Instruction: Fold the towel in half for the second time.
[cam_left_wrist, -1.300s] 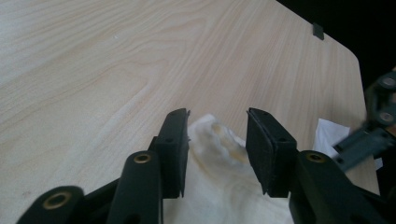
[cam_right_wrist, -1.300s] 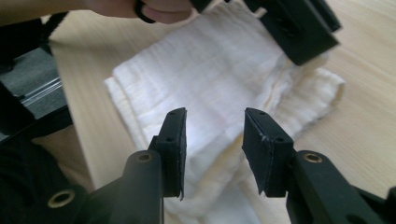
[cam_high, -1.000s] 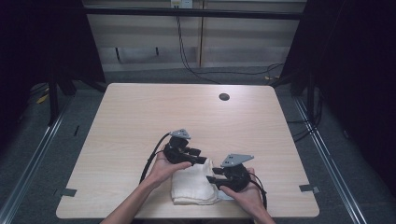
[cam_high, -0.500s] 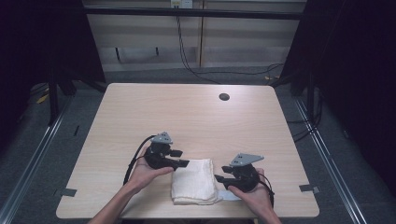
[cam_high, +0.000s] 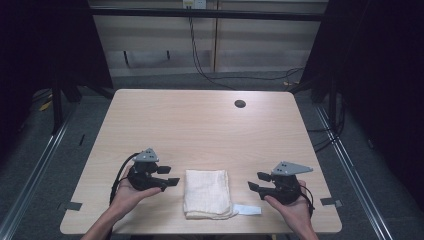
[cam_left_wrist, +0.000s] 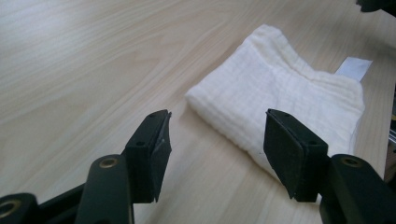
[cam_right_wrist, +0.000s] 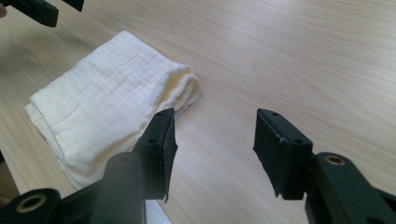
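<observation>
A folded cream cloth (cam_high: 207, 193) lies flat near the table's front edge, with a white tag (cam_high: 248, 209) sticking out at its lower right. My left gripper (cam_high: 167, 176) hovers just left of the cloth, open and holding nothing; the left gripper view has the cloth (cam_left_wrist: 280, 100) ahead between its parted jaws (cam_left_wrist: 217, 149). My right gripper (cam_high: 256, 182) sits right of the cloth, also open and holding nothing. Its own view places the cloth (cam_right_wrist: 107, 105) at the left, beyond the gripper (cam_right_wrist: 215, 142).
A pale wooden table (cam_high: 200, 130) carries a dark round cable hole (cam_high: 240, 104) at the back right. Black cables (cam_high: 200, 55) run across the floor behind it. Metal rails (cam_high: 40, 160) flank both sides of the table.
Both grippers have pulled apart, away from the cloth: the left one moved left, the right one moved right. The cloth lies folded, free of both.
</observation>
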